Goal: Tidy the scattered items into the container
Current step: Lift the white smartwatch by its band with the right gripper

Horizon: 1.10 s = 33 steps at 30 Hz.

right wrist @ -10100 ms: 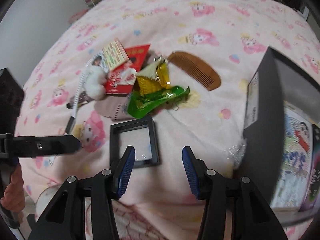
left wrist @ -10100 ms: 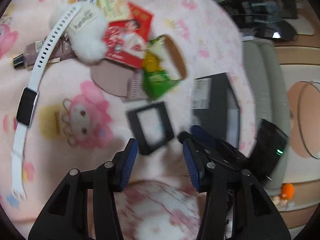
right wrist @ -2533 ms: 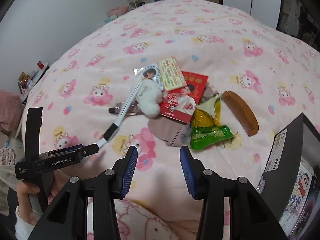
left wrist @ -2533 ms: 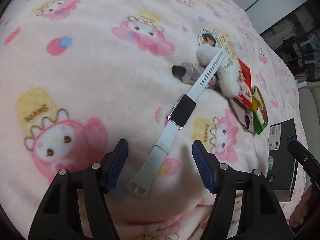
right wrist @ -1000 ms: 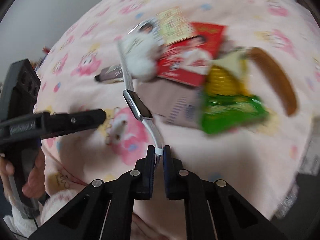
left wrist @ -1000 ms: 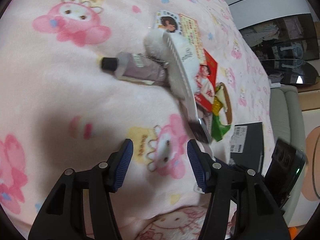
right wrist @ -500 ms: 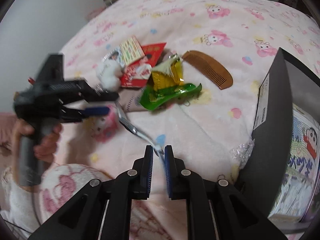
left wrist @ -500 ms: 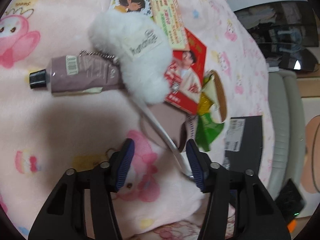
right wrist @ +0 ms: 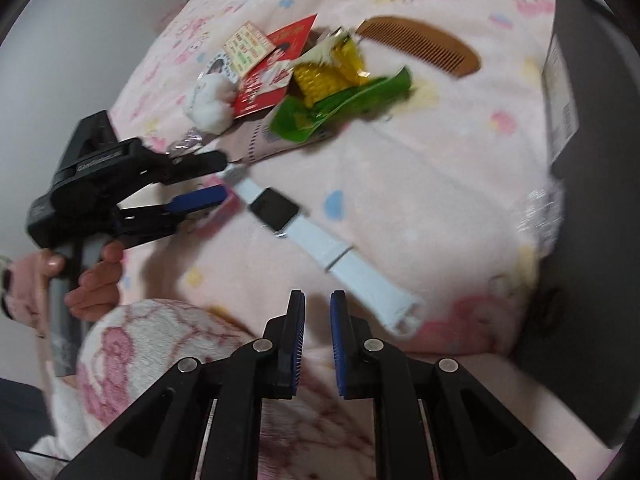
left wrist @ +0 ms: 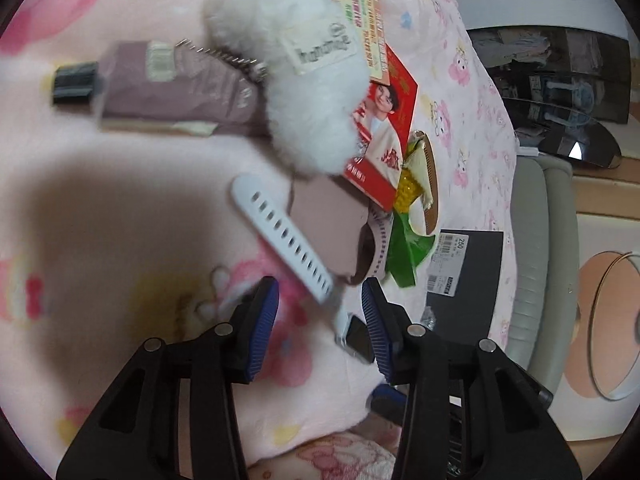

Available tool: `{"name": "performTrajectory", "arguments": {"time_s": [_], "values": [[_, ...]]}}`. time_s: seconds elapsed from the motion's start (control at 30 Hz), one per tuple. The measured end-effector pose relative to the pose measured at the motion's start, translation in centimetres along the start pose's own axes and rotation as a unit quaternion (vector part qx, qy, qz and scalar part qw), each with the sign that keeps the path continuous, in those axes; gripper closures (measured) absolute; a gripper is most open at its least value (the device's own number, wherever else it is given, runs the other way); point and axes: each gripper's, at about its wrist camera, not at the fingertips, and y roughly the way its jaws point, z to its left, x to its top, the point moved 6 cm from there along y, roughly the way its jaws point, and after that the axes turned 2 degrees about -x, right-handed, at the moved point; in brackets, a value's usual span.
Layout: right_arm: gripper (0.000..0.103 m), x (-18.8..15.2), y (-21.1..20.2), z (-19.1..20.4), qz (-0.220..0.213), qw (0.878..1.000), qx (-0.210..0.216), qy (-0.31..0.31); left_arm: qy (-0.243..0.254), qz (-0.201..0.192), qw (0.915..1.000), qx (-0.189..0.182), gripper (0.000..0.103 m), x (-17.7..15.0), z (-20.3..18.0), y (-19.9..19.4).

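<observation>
Smartwatch (right wrist: 276, 206) with white strap lay flat on the pink blanket (right wrist: 420, 184), between the clutter pile and the black box (right wrist: 600, 160), apparently released. Right gripper (right wrist: 317, 340) hovered just short of the strap's buckle end, fingers a narrow gap apart, gripping nothing. Left gripper (left wrist: 320, 328) stood wide open, straddling the strap near the watch face, judged positioned for a fresh grip toward the box.
</observation>
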Motion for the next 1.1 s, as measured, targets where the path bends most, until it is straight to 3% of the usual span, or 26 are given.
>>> {"name": "performTrajectory", "arguments": {"time_s": [0.03, 0.07, 0.13, 0.27, 0.37, 0.53, 0.6, 0.67, 0.97, 1.07, 1.1], "values": [[0.092, 0.2, 0.1, 0.0, -0.001, 1.000, -0.009, 0.001, 0.006, 0.004, 1.0000, 0.003, 0.092, -0.1, -0.2, 0.2], [0.092, 0.4, 0.1, -0.1, -0.006, 1.000, -0.021, 0.000, 0.010, 0.005, 0.9999, 0.003, 0.097, -0.2, -0.3, 0.3], [0.092, 0.8, -0.4, 0.1, -0.020, 0.999, -0.034, 0.001, 0.013, -0.004, 0.9999, 0.006, 0.099, -0.5, -0.5, -0.2], [0.092, 1.4, -1.1, -0.2, -0.043, 0.999, -0.017, 0.022, 0.015, -0.027, 0.9993, 0.022, 0.099, -2.0, 0.4, -1.9], [0.090, 1.0, -0.7, -1.1, -0.031, 0.998, -0.001, 0.051, 0.015, -0.021, 0.9996, 0.014, 0.099, -3.7, 1.1, -2.2], [0.080, -0.3, -0.3, -1.4, -0.015, 0.996, 0.022, 0.082, 0.009, -0.016, 0.9998, 0.004, 0.086, -5.2, 2.2, -2.2], [0.063, -0.2, -0.7, -1.4, -0.031, 0.996, 0.006, 0.089, -0.002, -0.013, 0.9999, -0.007, 0.081, -5.0, 2.4, -2.1], [0.057, 0.6, -1.0, -1.2, -0.051, 0.994, 0.009, 0.098, -0.010, -0.014, 0.9997, -0.017, 0.074, -4.7, 2.2, -1.9], [0.057, 4.6, 0.8, -2.5, -0.067, 0.988, 0.009, 0.136, -0.020, -0.032, 0.9984, -0.041, 0.059, -4.0, 2.1, -2.2], [0.057, 5.6, 0.9, -2.6, -0.081, 0.988, 0.013, 0.132, -0.020, -0.041, 0.9982, -0.040, 0.060, -3.8, 2.2, -2.3], [0.062, 5.8, 1.2, -2.5, -0.080, 0.989, 0.010, 0.127, -0.021, -0.043, 0.9981, -0.038, 0.062, -3.8, 2.2, -2.1]]}}
